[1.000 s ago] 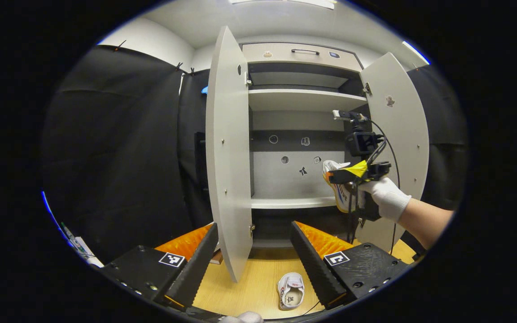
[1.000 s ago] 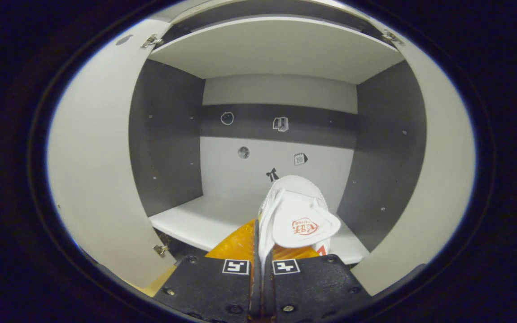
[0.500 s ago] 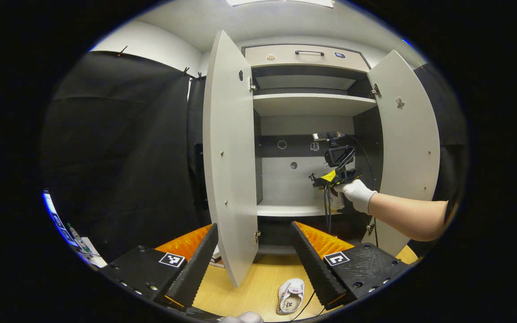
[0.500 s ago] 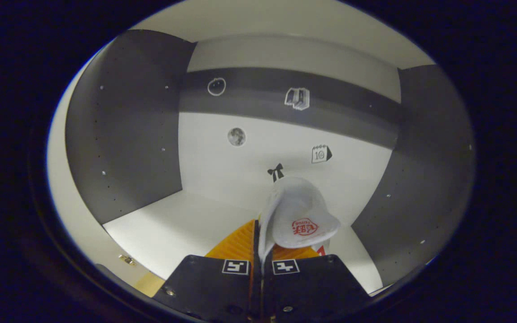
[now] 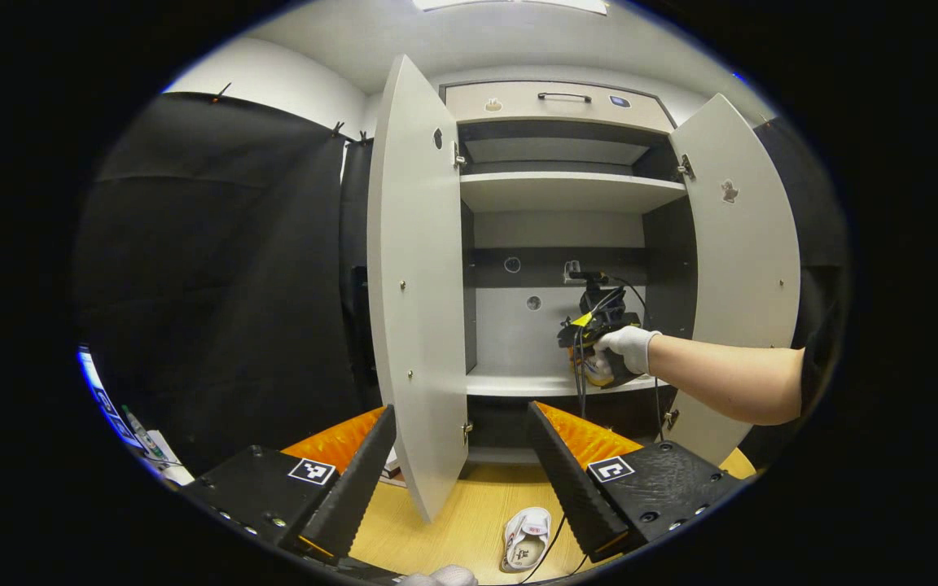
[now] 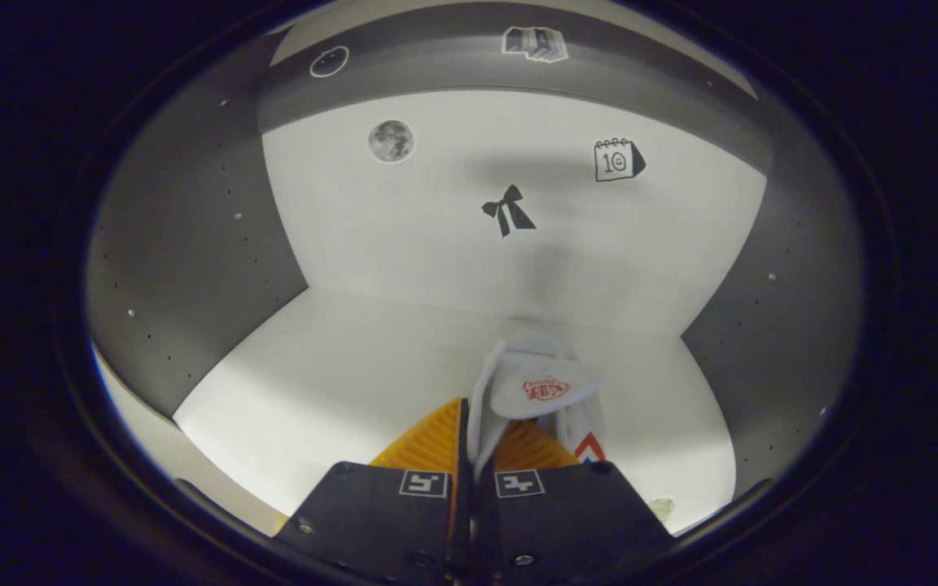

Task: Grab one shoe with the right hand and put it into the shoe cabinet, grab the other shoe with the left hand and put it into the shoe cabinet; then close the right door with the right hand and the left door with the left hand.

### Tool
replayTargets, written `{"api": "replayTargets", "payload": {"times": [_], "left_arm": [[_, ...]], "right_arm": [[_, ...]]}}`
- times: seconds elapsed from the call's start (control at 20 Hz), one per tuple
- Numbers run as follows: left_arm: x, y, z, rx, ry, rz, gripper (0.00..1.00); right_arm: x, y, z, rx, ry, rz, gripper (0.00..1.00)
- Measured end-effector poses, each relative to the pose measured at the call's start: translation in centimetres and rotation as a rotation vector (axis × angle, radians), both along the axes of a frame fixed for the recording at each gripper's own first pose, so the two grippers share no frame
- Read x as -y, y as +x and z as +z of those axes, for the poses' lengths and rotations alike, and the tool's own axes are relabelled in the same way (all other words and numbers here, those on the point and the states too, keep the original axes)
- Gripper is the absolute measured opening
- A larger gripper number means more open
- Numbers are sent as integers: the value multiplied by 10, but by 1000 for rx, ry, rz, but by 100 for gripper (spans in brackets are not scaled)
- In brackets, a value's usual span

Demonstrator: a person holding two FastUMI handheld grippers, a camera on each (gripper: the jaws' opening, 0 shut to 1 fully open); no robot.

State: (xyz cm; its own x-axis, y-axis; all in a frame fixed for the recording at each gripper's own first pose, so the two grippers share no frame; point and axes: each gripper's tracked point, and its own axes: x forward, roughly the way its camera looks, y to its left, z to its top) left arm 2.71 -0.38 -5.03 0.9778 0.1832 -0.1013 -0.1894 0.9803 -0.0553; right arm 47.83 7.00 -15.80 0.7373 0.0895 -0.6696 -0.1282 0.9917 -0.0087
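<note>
The right tool (image 6: 469, 423) is clamped on the edge of a white canvas shoe with a red logo on its tongue (image 6: 538, 391), holding it low over the white shelf (image 6: 339, 382) inside the grey two-door shoe cabinet (image 5: 416, 268). The left tool (image 5: 457, 464) stands wide apart, holding nothing, above the wooden floor (image 5: 461, 521), where the second white shoe (image 5: 524, 539) lies before the cabinet's open doors.

Pretty plain booth: black cloth wall (image 5: 216, 268) on the left, white ceiling (image 5: 469, 32) with a bright light panel, light wood floor (image 5: 461, 521) below.
</note>
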Motion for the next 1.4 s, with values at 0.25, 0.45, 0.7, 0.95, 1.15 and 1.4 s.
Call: {"api": "replayTargets", "payload": {"times": [0.25, 0.45, 0.7, 0.95, 1.15, 1.4], "left_arm": [[-7, -4, 2, 15, -5, -12, 96], [-11, -10, 6, 37, -2, -30, 96], [-22, -19, 13, 63, 40, -57, 96], [-21, -27, 8, 76, 51, -108, 96], [-17, -29, 5, 88, 64, -149, 96], [-3, -28, -7, 82, 78, -210, 100]], "right_arm": [[6, -22, 43, 140, 88, -37, 34], [29, -58, 110, 394, 100, -103, 71], [38, -140, 176, 627, 125, -106, 100], [52, -246, 168, 707, 132, -98, 100], [70, -327, 128, 714, 110, -98, 100], [95, -403, 71, 683, 95, -131, 99]]}}
